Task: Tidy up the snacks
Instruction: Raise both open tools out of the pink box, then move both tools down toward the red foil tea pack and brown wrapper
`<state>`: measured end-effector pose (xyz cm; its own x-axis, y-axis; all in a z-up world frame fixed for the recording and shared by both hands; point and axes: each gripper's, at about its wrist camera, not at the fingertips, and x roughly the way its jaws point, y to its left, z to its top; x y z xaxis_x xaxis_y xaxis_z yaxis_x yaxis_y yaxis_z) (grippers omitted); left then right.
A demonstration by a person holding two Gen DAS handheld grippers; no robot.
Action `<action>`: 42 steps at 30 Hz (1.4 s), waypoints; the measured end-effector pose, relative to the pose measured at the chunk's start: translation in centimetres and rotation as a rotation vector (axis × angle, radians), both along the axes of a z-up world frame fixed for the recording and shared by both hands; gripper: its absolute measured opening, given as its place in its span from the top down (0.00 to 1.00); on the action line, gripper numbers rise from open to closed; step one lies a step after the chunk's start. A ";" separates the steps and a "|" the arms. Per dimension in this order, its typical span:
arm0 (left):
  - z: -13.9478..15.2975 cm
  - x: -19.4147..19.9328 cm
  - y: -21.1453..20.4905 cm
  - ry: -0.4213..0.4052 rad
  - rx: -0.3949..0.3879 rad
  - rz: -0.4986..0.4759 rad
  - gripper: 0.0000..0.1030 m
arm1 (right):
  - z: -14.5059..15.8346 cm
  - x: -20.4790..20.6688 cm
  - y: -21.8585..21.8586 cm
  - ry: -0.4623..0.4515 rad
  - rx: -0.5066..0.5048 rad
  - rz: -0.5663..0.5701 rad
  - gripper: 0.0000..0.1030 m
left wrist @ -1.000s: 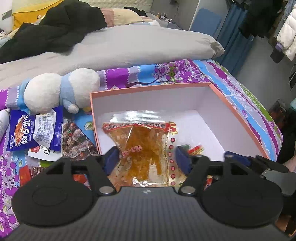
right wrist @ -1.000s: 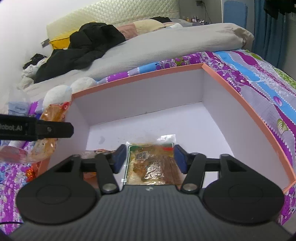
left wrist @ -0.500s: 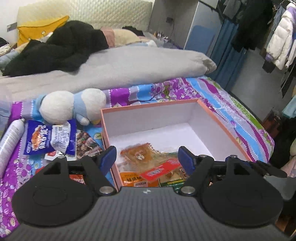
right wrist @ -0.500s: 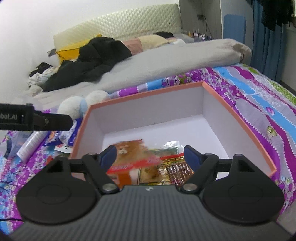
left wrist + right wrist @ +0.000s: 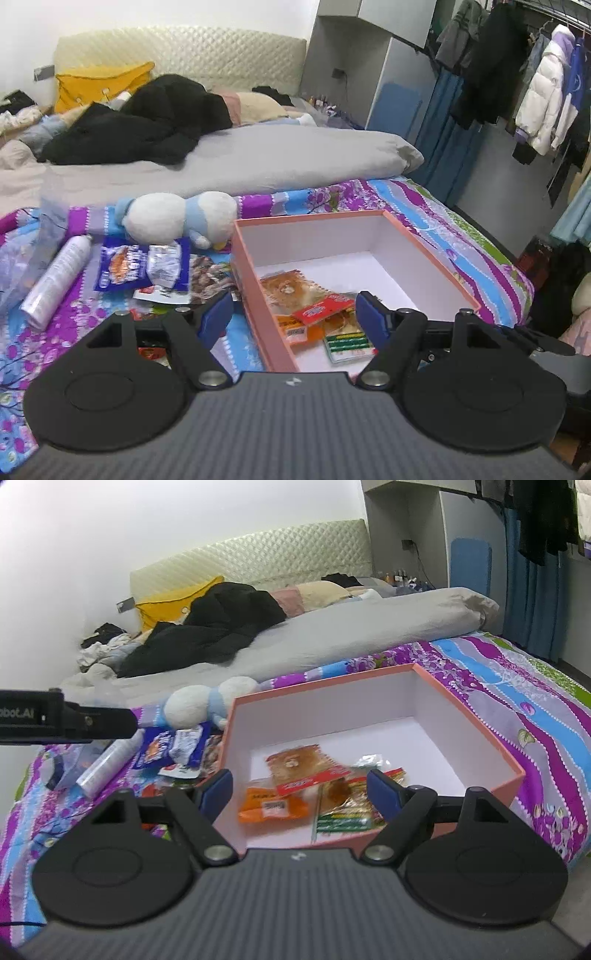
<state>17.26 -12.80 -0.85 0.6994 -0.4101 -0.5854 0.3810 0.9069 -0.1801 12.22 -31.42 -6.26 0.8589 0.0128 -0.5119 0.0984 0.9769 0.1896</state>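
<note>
A pink box [image 5: 432, 254] [image 5: 476, 723] with a white inside stands on the bed. Several snack packets lie in its near left corner: an orange translucent packet [image 5: 288, 290] [image 5: 295, 760], a flat orange one [image 5: 271, 806] and a green-labelled one [image 5: 347, 343] [image 5: 345, 821]. More snacks lie left of the box, among them a blue packet [image 5: 142, 264] [image 5: 170, 747]. My left gripper [image 5: 295, 319] hangs open and empty above the box's near left wall. My right gripper [image 5: 299, 788] is open and empty above the box's near side.
A white and blue plush toy [image 5: 177, 218] [image 5: 207, 705] lies behind the loose snacks. A silver spray can [image 5: 55, 280] [image 5: 107, 764] rests to the left. A grey duvet [image 5: 229, 166] and black clothes [image 5: 147, 118] cover the bed's far part. The bed's edge falls away right of the box.
Both grippers let go of their packets, which now lie in the box. Both have pulled back and up, so the box looks smaller and more of the room shows.
</note>
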 end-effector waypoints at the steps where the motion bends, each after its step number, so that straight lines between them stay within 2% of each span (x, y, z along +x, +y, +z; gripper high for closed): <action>1: 0.1 -0.7 0.5 -0.009 0.008 0.009 0.25 | 0.0 -0.5 0.3 -0.002 0.004 0.005 0.21; 10: -0.3 -6.2 6.1 -0.028 -0.027 0.123 0.25 | -0.3 -3.4 3.2 -0.003 0.028 0.092 0.21; 19: -2.4 -11.2 11.0 -0.004 -0.051 0.228 0.25 | -0.3 -6.8 6.5 -0.057 0.026 0.164 0.21; 26: -4.2 -14.6 14.3 0.000 -0.083 0.301 0.25 | -1.7 -8.6 8.9 -0.058 0.058 0.224 0.21; 33: -7.2 -15.1 17.3 0.064 -0.110 0.363 0.25 | -3.0 -8.4 11.2 -0.048 0.031 0.282 0.21; 42: -10.1 -11.9 19.4 0.111 -0.135 0.396 0.25 | -4.3 -5.9 13.8 -0.023 -0.023 0.320 0.21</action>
